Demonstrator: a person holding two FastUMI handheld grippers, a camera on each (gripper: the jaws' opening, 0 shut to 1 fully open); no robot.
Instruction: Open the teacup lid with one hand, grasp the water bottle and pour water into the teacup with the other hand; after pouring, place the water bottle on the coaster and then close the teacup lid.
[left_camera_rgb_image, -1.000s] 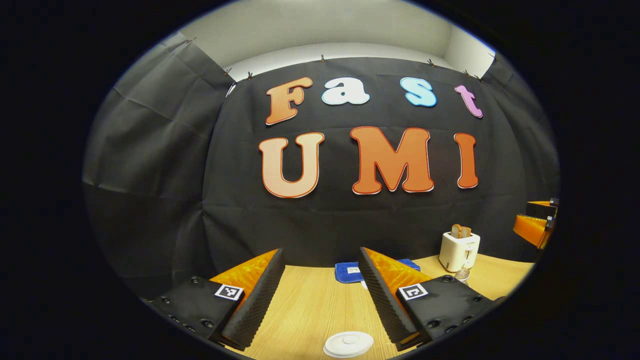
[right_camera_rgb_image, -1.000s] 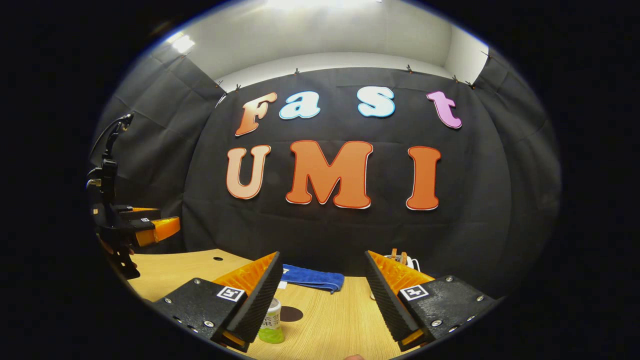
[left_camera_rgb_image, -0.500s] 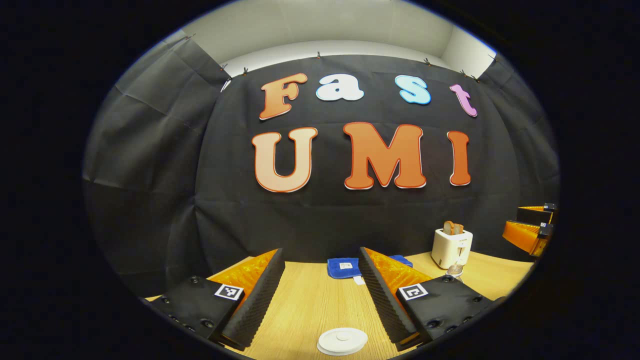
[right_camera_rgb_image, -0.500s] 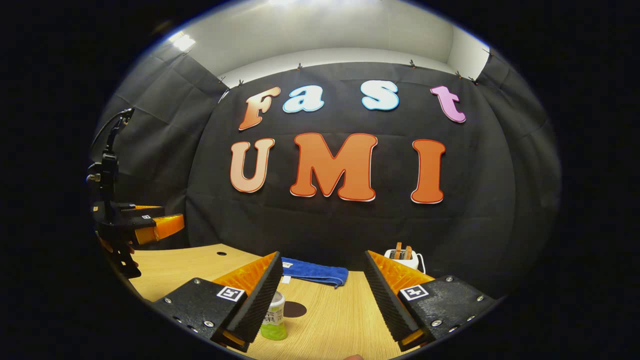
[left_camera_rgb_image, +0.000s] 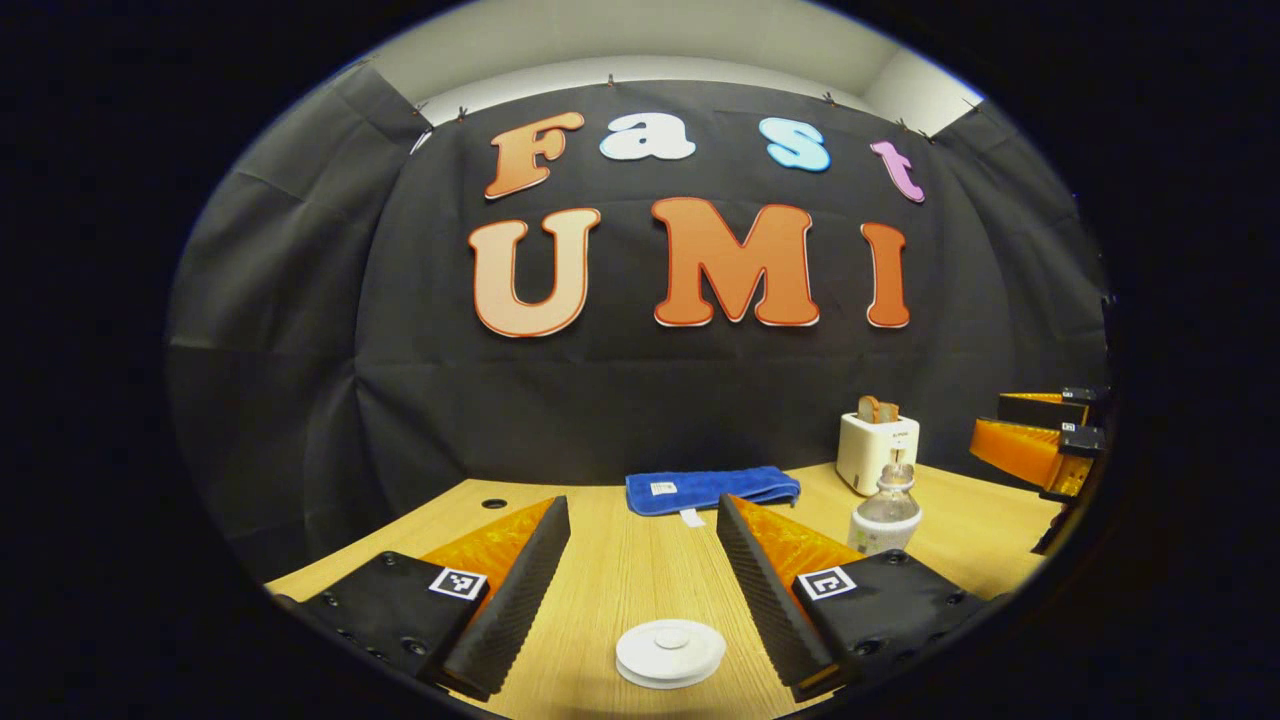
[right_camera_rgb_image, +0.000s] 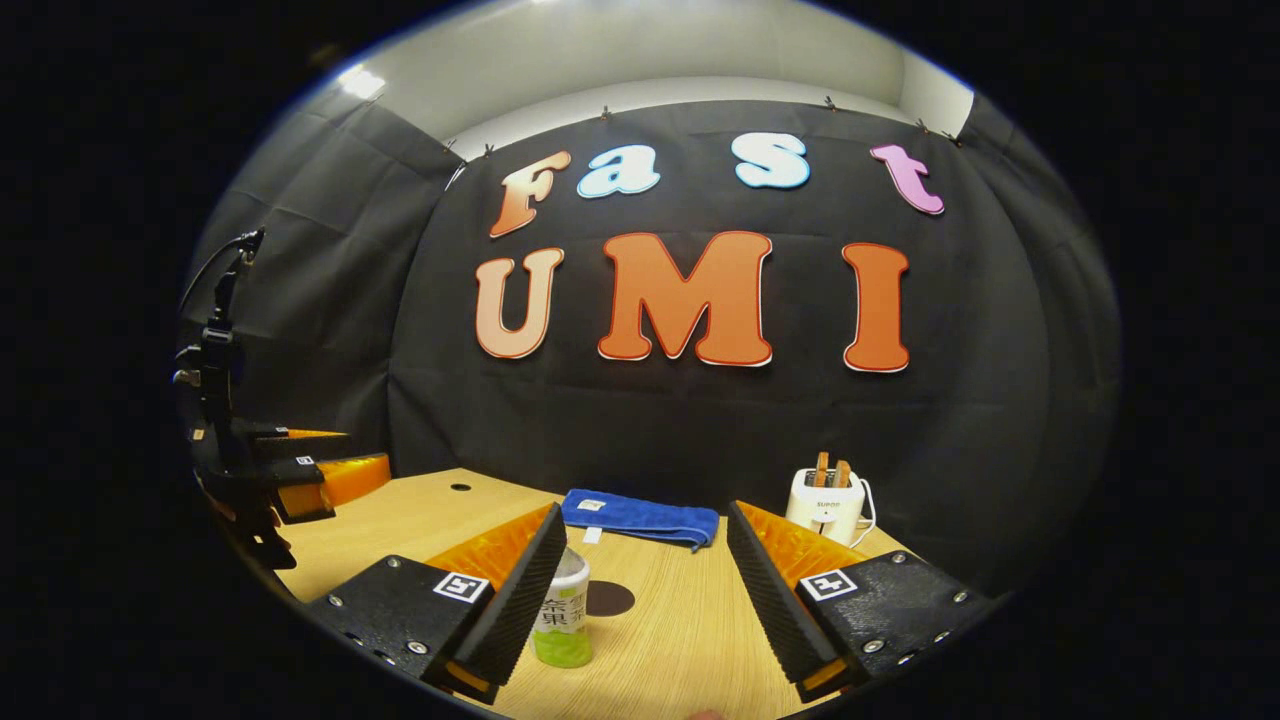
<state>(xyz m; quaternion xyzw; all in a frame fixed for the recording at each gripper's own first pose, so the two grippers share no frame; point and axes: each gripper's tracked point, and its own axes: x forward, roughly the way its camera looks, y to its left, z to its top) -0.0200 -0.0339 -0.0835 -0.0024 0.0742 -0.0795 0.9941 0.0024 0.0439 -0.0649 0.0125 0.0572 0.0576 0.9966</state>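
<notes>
Two fisheye views low over the table (left_camera_rgb_image: 620, 570), both facing the back wall.

The left gripper view looks along its own fingers with the lid (left_camera_rgb_image: 669, 652) close below. The right gripper view sits to its right, the bottle (right_camera_rgb_image: 562, 620) near. Both share the towel (left_camera_rgb_image: 710, 489) (right_camera_rgb_image: 640, 517), the toaster (left_camera_rgb_image: 876, 450) (right_camera_rgb_image: 827, 500), and each other's gripper at the edges.

Each claw: two wedge fingers with ribbed inner pads, on black screwed blocks with small square black-and-white tags. Left claw (left_camera_rgb_image: 640, 590), right claw (right_camera_rgb_image: 645, 590). Left claw's black body carries a cable on top.
</notes>
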